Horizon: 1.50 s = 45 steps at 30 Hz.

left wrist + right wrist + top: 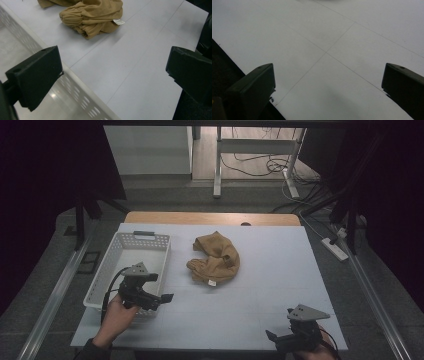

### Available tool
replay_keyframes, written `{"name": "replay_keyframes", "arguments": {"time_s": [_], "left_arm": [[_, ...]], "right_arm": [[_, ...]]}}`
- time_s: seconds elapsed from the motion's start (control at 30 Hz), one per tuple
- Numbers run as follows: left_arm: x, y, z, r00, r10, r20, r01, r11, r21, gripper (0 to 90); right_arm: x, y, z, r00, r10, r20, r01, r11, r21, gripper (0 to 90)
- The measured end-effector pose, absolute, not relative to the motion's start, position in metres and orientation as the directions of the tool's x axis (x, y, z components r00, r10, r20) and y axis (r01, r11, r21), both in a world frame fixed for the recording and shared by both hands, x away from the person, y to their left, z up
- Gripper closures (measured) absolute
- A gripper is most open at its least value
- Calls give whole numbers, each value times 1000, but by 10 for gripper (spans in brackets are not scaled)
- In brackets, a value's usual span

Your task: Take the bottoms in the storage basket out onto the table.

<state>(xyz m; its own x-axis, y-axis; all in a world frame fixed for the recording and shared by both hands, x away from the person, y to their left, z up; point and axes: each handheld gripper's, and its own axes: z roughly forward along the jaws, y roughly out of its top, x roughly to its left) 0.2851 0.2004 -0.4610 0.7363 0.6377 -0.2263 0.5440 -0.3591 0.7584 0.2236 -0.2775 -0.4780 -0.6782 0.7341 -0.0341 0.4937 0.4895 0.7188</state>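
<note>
A crumpled tan garment (215,259) with a small white label lies on the white table top (260,285), right of a white perforated basket (111,257). In the left gripper view the garment (92,15) sits ahead, beyond the basket's rim (80,82). My left gripper (165,299) hovers over the basket's near right corner, jaws wide apart and nothing between them (112,72). My right gripper (272,336) is at the table's front right edge, open over bare table (328,82).
The basket (15,50) looks empty inside. A wooden table edge (210,217) shows behind the white top. Metal rails (55,290) run along both sides; cables and a power strip (336,247) lie on the floor beyond.
</note>
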Motion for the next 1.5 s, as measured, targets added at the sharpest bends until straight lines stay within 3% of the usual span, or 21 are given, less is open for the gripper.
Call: {"name": "replay_keyframes", "arguments": {"time_s": [1.5], "left_arm": [[215,250,-473,656,717,-235,575,-274,771,0]], "right_arm": [[225,-278,-478,-663,748,-25,511,477,715,0]]}}
